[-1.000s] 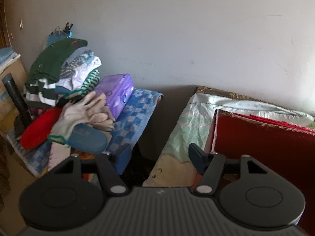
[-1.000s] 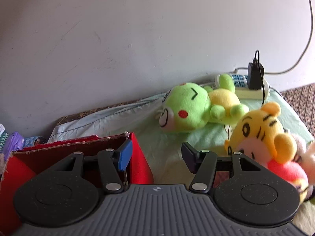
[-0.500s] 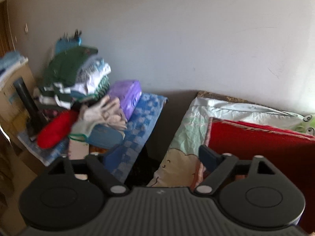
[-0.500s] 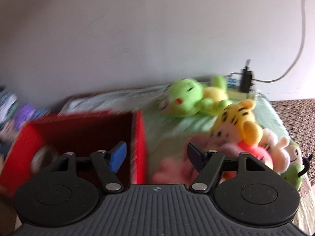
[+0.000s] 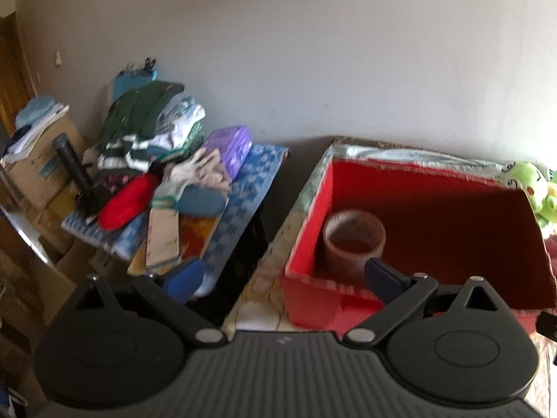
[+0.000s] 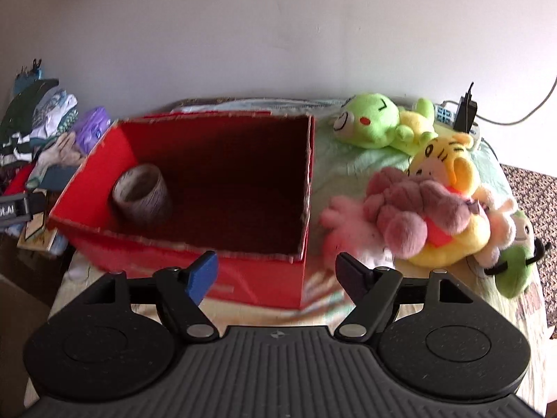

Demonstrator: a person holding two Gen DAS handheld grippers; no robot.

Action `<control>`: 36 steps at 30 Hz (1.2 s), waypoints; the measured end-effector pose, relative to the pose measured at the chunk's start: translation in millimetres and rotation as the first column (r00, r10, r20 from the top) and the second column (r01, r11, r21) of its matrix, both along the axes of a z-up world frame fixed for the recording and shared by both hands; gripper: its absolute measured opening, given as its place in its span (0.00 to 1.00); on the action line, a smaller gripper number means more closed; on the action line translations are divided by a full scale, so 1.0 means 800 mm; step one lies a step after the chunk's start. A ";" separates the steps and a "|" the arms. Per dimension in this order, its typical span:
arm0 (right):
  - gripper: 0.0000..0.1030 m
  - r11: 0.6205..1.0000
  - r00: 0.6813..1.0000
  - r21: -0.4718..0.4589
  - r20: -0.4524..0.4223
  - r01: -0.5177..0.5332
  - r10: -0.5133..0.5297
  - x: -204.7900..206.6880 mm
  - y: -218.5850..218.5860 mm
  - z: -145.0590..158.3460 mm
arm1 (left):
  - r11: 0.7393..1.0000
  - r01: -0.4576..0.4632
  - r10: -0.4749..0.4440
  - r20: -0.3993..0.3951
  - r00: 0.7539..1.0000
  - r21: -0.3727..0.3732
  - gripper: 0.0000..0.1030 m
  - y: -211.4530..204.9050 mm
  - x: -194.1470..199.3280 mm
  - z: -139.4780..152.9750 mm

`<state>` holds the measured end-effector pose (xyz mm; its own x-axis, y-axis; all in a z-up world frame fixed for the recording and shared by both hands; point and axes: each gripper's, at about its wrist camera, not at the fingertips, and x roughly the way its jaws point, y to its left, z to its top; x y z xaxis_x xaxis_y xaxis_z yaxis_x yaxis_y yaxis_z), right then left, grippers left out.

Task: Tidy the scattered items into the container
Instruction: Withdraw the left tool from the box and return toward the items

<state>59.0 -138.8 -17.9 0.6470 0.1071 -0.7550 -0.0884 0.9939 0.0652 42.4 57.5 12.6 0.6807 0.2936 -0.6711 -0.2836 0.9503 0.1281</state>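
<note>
An open red box (image 6: 310, 160) (image 5: 303, 244) stands on the bed with a roll of tape (image 6: 142, 195) (image 5: 353, 240) in its left corner. Right of the box lie several plush toys: a green frog (image 6: 376, 125) (image 5: 529, 184), a yellow tiger (image 6: 442, 153), a pink fluffy one (image 6: 393, 212) and a small green one (image 6: 518, 264). My right gripper (image 6: 275, 275) is open and empty, above the box's near wall. My left gripper (image 5: 282, 278) is open and empty, at the box's near left corner.
Left of the bed a side table with a blue checked cloth (image 5: 250, 188) holds piled clothes (image 5: 146, 129), a purple pack (image 5: 231, 146), gloves (image 5: 198, 174) and a torch (image 5: 73, 163). A power strip with charger (image 6: 459, 115) lies behind the toys. A wall stands behind.
Both grippers have risen and tilted down, so the inside of the red box and the tape roll now show. The right view also takes in the whole heap of toys.
</note>
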 end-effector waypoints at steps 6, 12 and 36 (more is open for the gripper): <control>0.79 1.000 1.000 -0.003 -0.012 -0.023 0.023 -0.029 0.003 -0.003 | 1.000 -0.010 0.011 -0.053 0.999 0.020 0.99 -0.020 -0.045 -0.014; 0.79 0.999 0.999 -0.026 -0.040 -0.018 0.017 -0.051 0.012 -0.007 | 1.000 0.011 -0.011 -0.071 0.997 0.000 0.99 -0.024 -0.063 -0.019; 0.79 0.941 0.928 -0.035 -0.161 0.335 -0.337 -0.131 0.120 -0.043 | 0.875 0.469 -0.483 -0.199 0.852 -0.116 0.99 0.034 -0.057 -0.060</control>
<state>-45.9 -42.8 -52.7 0.5132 -0.1004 -0.8524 0.2620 0.9641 0.0442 -2.8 85.0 -35.2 0.5632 -0.0756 -0.8229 0.2339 0.9697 0.0710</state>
